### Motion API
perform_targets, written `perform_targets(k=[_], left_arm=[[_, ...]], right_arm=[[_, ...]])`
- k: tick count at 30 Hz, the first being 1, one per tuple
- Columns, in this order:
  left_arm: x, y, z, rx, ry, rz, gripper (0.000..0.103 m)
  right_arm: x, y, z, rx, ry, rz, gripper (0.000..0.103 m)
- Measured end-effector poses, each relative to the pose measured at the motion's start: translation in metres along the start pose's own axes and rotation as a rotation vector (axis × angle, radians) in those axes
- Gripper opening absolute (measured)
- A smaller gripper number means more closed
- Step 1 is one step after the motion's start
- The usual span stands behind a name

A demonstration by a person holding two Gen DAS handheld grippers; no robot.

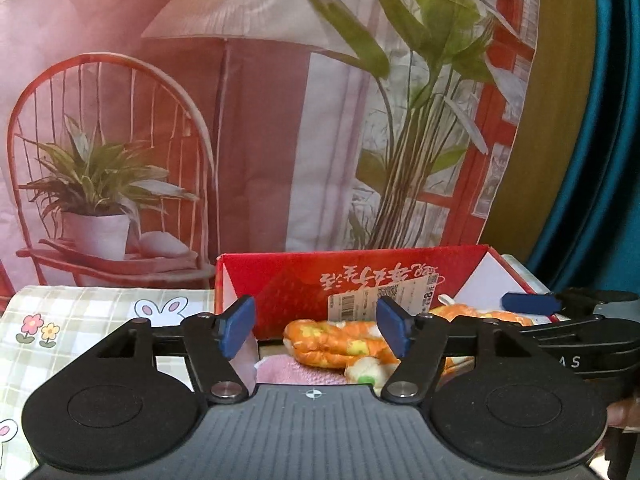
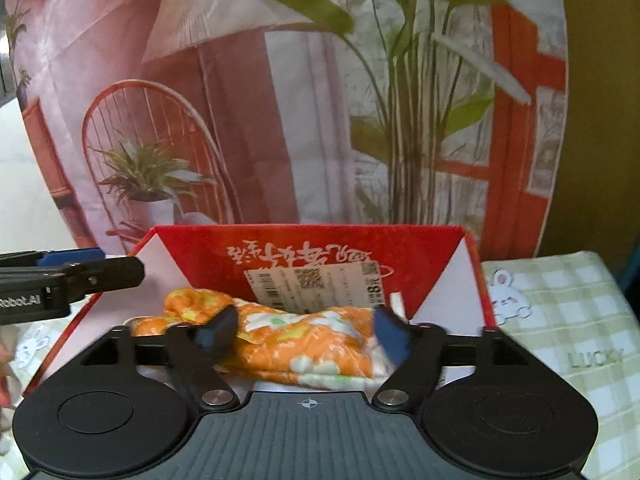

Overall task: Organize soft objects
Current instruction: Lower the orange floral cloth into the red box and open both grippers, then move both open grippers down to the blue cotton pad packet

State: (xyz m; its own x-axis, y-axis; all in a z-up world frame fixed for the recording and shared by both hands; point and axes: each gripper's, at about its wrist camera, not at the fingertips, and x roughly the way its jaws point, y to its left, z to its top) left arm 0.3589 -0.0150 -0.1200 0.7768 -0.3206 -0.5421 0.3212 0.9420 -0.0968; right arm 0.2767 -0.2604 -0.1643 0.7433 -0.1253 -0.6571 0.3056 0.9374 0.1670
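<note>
A home setting. A bunny-print checked cloth (image 2: 560,320) covers the table; at twelve o'clock hangs a backdrop (image 1: 248,120) printed with a chair and plants.

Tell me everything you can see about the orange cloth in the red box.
The orange cloth is soft, crumpled fabric printed with white and yellow-green patches. It lies bunched inside the open red box, below a white barcode label and partly over something pink. The right gripper stands open around it, apparently without pressing.
</note>
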Motion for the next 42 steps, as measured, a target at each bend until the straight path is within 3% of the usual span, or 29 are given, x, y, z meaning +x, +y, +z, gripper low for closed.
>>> perform_targets(k=[4,10,18,25,35,42], left_arm=[[-0.019,0.001,-0.003,-0.012,-0.003,-0.004,0.081],[-0.062,0.004,-0.021,-0.037,0.012,-0.029,0.090],[-0.111,0.012,-0.077,-0.040,0.083,-0.030,0.091],[-0.129,0.024,-0.135,-0.090,0.136,0.004,0.090],[-0.126,0.013,-0.190,-0.122,0.176,-0.008,0.087],[-0.123,0.010,-0.200,-0.167,0.195,-0.033,0.067]], right_arm=[[-0.017,0.007,-0.002,-0.051,-0.038,-0.043,0.092],[-0.056,0.016,-0.017,-0.101,-0.091,-0.041,0.099],[-0.103,0.037,-0.065,-0.110,-0.139,0.015,0.100],[-0.122,0.048,-0.111,-0.059,-0.140,0.056,0.100],[-0.117,0.070,-0.177,-0.094,-0.020,0.116,0.099],[-0.113,0.078,-0.204,-0.108,0.061,0.171,0.091]])
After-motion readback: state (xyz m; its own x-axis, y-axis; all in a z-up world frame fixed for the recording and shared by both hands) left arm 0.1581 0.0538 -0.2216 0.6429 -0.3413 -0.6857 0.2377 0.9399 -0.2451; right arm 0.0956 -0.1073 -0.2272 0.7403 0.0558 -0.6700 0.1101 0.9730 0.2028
